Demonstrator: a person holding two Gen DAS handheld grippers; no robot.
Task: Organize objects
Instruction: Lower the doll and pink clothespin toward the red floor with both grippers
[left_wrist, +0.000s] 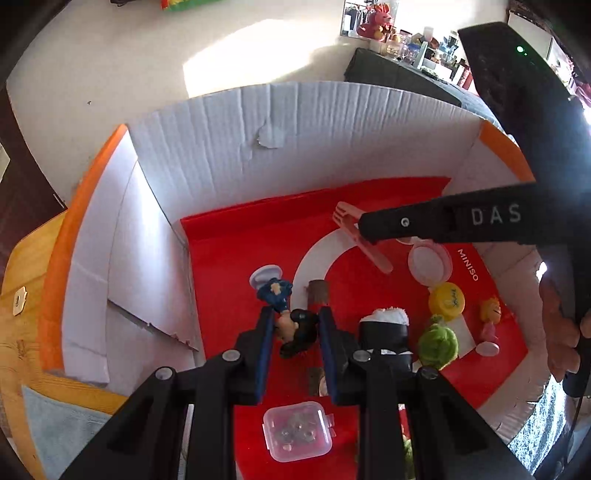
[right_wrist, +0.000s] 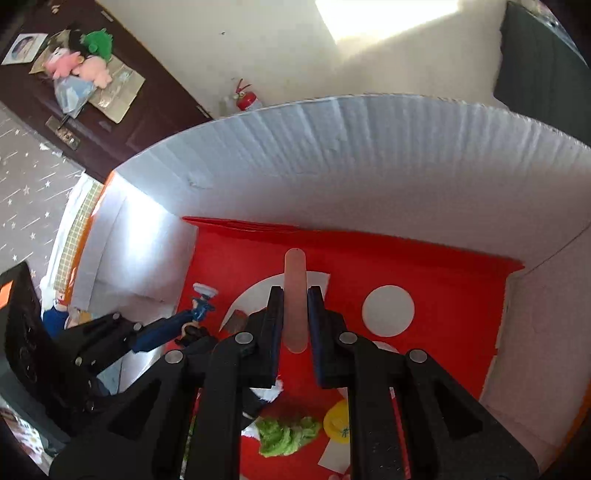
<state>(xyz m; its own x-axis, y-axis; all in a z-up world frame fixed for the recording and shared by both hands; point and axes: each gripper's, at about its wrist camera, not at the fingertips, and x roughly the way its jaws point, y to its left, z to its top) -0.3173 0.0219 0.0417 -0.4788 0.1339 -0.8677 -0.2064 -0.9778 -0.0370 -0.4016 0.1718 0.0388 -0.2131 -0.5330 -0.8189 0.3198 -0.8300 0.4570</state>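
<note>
My left gripper (left_wrist: 295, 317) is shut on a small figurine (left_wrist: 291, 325) with black hair, a blue outfit and a white round base, held over the red floor of a white cardboard box (left_wrist: 229, 155). It also shows in the right wrist view (right_wrist: 195, 317). My right gripper (right_wrist: 295, 295) is shut on a pink fork (right_wrist: 294, 295), whose handle sticks out ahead between the fingers. In the left wrist view the fork (left_wrist: 354, 232) hangs from the right gripper's finger (left_wrist: 406, 223), tines up.
On the red liner (left_wrist: 236, 266) lie a pink round case (left_wrist: 430, 264), a yellow cap (left_wrist: 447, 299), a green fuzzy toy (left_wrist: 441, 345), a small yellow-pink figure (left_wrist: 489, 321), a black-and-white piece (left_wrist: 386, 328), a brown block (left_wrist: 318, 291) and a clear plastic box (left_wrist: 297, 430). Box walls surround them.
</note>
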